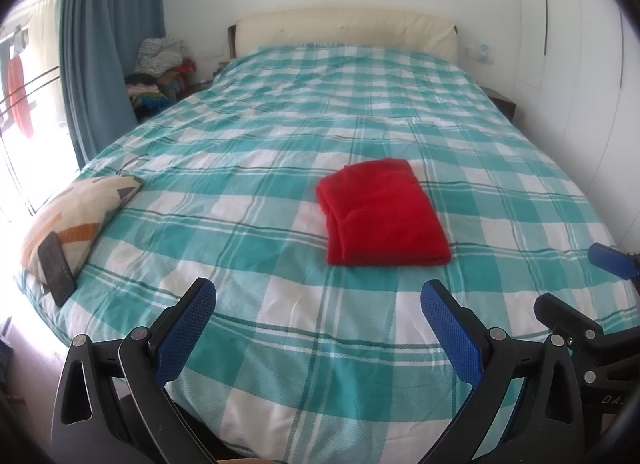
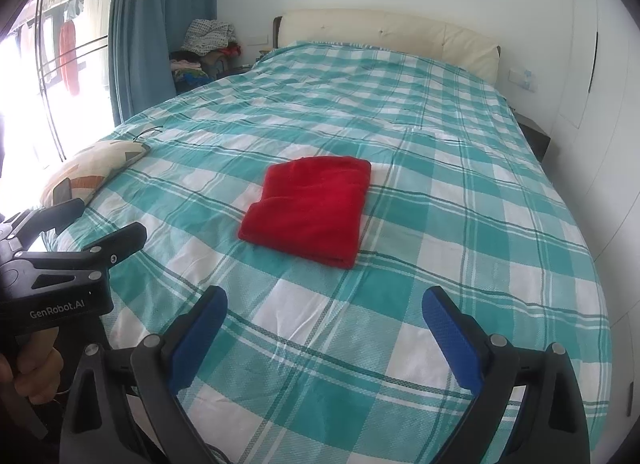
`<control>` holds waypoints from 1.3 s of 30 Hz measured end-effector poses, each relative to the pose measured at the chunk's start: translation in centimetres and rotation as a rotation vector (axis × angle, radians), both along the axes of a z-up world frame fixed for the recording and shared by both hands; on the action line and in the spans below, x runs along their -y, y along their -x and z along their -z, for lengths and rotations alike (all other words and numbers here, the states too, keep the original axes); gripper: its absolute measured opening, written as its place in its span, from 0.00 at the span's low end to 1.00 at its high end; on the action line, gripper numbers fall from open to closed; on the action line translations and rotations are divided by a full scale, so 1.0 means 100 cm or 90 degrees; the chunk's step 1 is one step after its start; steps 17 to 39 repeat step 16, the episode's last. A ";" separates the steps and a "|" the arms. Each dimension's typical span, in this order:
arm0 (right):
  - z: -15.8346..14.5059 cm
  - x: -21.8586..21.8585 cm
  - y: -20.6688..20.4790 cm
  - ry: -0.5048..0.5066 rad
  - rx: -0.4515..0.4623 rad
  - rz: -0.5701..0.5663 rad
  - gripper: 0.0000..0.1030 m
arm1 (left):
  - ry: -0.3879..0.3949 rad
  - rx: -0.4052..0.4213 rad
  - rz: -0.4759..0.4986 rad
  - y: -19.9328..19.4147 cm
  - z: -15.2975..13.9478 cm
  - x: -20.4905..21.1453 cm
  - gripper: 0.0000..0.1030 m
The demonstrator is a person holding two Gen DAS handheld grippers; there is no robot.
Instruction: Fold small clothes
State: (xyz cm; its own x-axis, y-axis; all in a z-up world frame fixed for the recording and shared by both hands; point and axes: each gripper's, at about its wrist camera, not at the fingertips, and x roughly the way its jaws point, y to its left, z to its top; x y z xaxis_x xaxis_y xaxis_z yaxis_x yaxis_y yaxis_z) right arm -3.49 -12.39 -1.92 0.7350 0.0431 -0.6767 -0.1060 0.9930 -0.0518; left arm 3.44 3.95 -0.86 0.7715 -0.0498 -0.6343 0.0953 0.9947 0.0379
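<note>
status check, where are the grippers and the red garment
Left hand-held gripper open, empty, above the bed. Right hand-held gripper open, empty. Red garment folded flat mid-bed, untouched. Nothing between.

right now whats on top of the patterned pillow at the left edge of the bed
A dark phone lies screen-up on the patterned pillow, near its front end. Whatever sits beneath the pillow or the phone is covered and cannot be seen.

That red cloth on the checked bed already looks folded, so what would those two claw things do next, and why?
Probably nothing more than a small retreat: the red folded cloth lies as a neat rectangle on the teal-and-white checked bedspread, and both the left gripper and right gripper hang open and empty, short of it. Pulling them back seems the likely next move.
</note>
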 end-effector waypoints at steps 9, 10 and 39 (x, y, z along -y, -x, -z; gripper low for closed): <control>0.001 -0.001 0.000 0.001 0.000 -0.002 0.95 | -0.007 -0.003 -0.014 0.000 0.001 0.004 1.00; 0.001 0.000 0.000 0.002 0.000 -0.002 0.95 | -0.008 -0.003 -0.015 0.000 0.001 0.004 1.00; 0.001 0.000 -0.001 -0.002 -0.003 -0.001 0.95 | -0.015 -0.002 -0.020 0.001 0.003 0.005 1.00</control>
